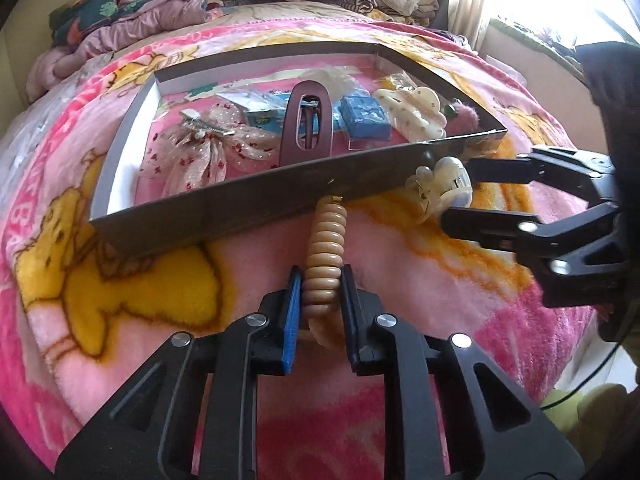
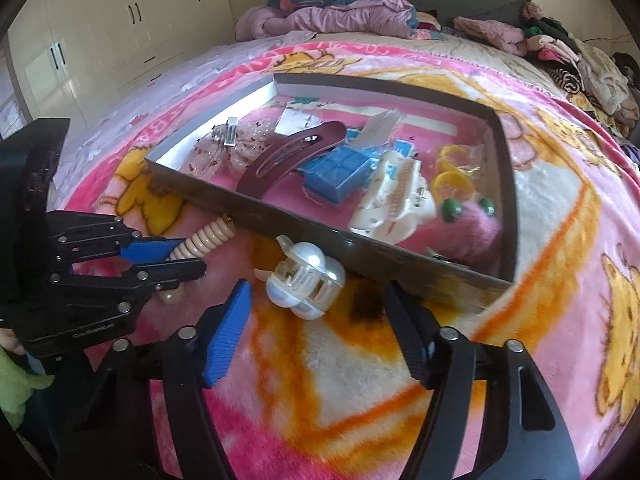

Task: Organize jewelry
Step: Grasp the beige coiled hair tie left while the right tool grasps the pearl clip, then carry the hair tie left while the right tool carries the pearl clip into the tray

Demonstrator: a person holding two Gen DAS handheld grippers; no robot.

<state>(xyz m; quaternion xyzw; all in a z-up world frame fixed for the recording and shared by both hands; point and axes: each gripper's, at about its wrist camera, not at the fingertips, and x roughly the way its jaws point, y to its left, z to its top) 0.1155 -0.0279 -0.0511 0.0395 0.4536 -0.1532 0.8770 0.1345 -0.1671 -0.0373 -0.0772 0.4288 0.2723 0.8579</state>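
Gripping the beige spiral hair tie (image 1: pixel 323 252) now, L gripper (image 1: pixel 320 280) has both pads pressed on its coils, the tie stretched out over the pink blanket (image 1: pixel 120 300) w/ its far end right at the near wall of the shallow box (image 1: pixel 256 196). R gripper (image 2: pixel 316 320) is spread wide, nothing between the fingers, hovering just short of the pearl claw clip (image 2: pixel 306 280), which lies on the blanket just beside the box's near wall, toward its right end. In the left wrist view that same clip shows near the R fingertips but I can't tell if they touch it. Inside the box: big maroon hair clip (image 1: pixel 306 128) leaning up against the near wall about mid-length, sheer dotted bow (image 1: pixel 196 148) w/ a metal clip toward the left end, blue block (image 1: pixel 364 116) near the middle, cream claw clip (image 1: pixel 416 112) to its right, fuzzy pink piece (image 2: pixel 472 232) in the near right corner, yellow rings (image 2: pixel 452 176) behind it. Crumpled clothes (image 2: pixel 328 20) heaped along the blanket's far edge.
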